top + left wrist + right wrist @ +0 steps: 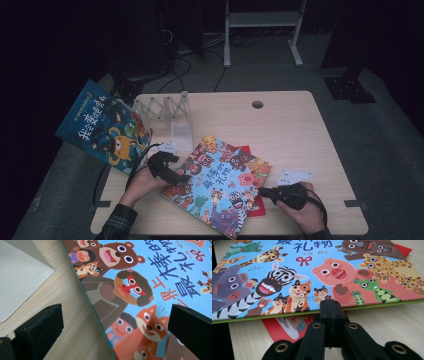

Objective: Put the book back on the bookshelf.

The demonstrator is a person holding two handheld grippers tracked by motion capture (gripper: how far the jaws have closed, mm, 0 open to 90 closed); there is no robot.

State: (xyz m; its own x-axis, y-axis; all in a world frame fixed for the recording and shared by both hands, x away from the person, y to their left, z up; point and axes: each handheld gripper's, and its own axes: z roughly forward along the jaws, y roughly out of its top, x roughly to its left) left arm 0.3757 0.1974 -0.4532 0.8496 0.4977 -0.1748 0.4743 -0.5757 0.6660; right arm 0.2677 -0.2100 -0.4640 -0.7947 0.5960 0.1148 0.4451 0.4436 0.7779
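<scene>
Down on the light wooden table (290, 125), a colourful animal picture book (220, 182) is lying tilted near the front edge, covering most of a red book (256, 205) beneath it. The left gripper (172, 172) is sitting at the picture book's left edge, its jaws spread wide: in the left gripper view one jaw is hovering over bare table and the other over the cover (140, 290). The right gripper (267, 191) is resting at the book's right edge, its jaws pressed together with nothing between them, their tips just beside the picture book's edge (317, 277) above the red book (287, 326). A second blue picture book (102, 127) is overhanging the table's far left corner, beside a white folding rack (170, 112).
</scene>
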